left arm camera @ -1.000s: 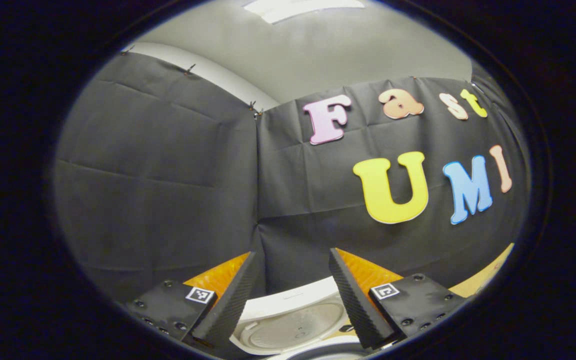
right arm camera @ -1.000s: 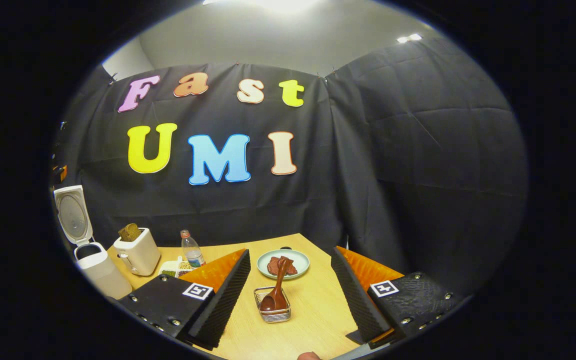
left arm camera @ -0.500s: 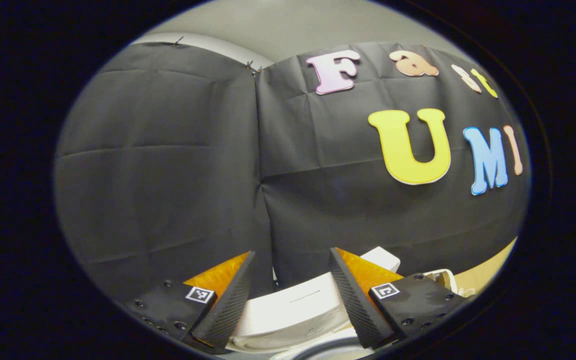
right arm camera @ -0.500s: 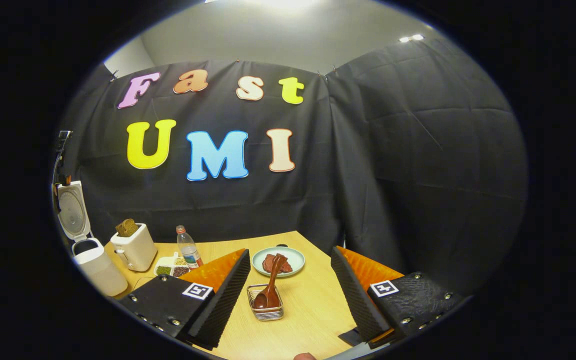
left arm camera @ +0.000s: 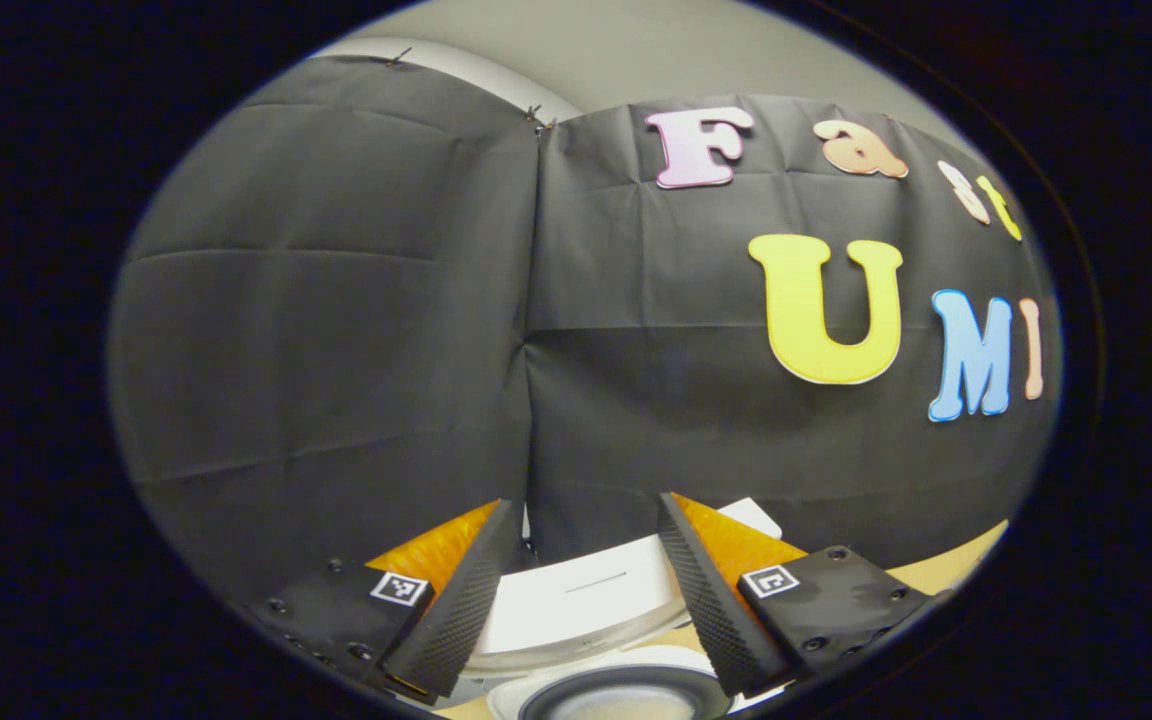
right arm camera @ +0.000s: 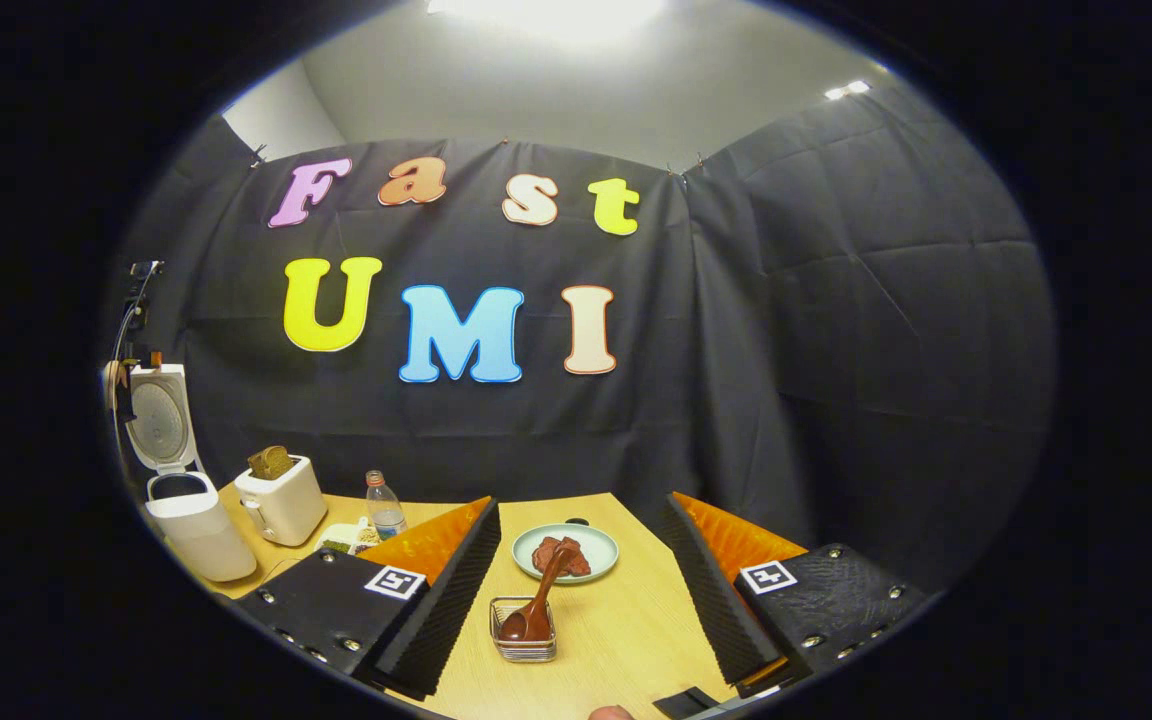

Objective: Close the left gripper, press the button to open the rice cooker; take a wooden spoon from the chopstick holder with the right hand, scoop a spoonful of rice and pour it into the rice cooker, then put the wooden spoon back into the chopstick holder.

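Wood: the wooden spoon looks light, stiff and smooth, likely a bit slippery; best pinched on its leaning handle.
Where: bowl-down in the wire chopstick holder on the table.
Right gripper: spread wide, empty, short of the holder.
Left gripper: also parted, above the rice cooker, its lid up.

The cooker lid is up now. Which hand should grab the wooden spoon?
The right. Its open gripper faces the wooden spoon standing in the wire holder just ahead. The left gripper hangs over the rice cooker, at the table's far end.
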